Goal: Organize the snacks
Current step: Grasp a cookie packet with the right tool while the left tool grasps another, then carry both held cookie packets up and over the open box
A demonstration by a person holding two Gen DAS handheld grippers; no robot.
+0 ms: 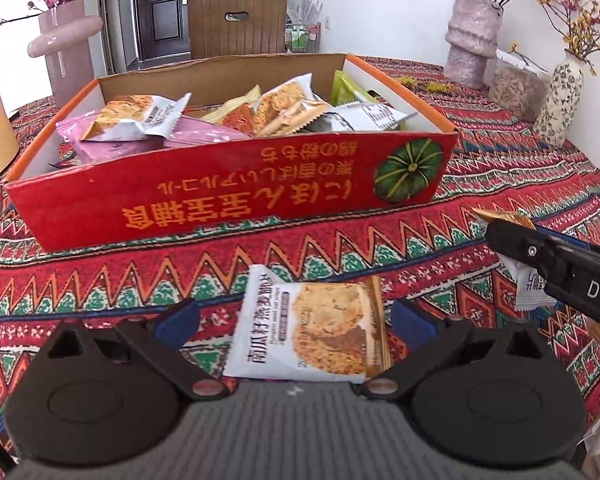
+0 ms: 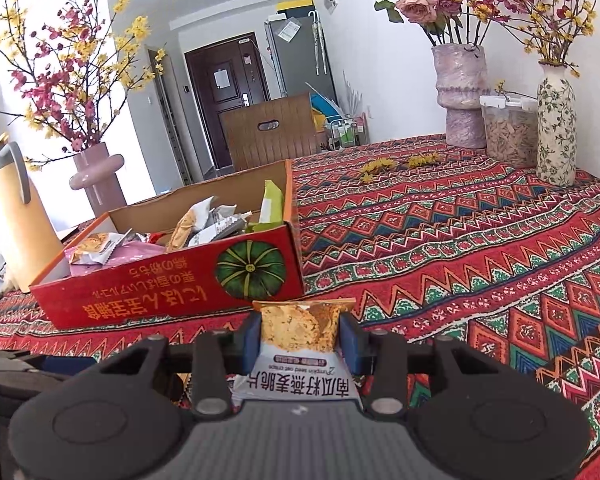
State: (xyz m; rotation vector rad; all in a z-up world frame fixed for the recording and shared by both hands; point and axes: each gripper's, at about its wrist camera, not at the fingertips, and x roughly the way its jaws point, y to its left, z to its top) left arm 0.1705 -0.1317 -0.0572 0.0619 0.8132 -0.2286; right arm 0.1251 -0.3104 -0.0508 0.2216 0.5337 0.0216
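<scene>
A red cardboard box (image 1: 228, 196) with a green pumpkin picture stands on the patterned tablecloth and holds several snack packets (image 1: 140, 120). It also shows in the right wrist view (image 2: 160, 292). My left gripper (image 1: 296, 320) is open, its jaws wide on either side of an oat crisp packet (image 1: 312, 332) that lies on the cloth in front of the box. My right gripper (image 2: 300, 330) is shut on another oat crisp packet (image 2: 300, 324), held above the cloth near the box's right front corner. That gripper and its packet show at the right of the left wrist view (image 1: 512, 236).
A pink vase (image 2: 96, 184) and a yellow jug (image 2: 16, 216) stand left of the box. A lilac vase (image 2: 460, 96), a lidded jar (image 2: 508, 132) and a floral vase (image 2: 556, 128) stand at the far right. A wooden chair (image 2: 268, 132) is behind the table.
</scene>
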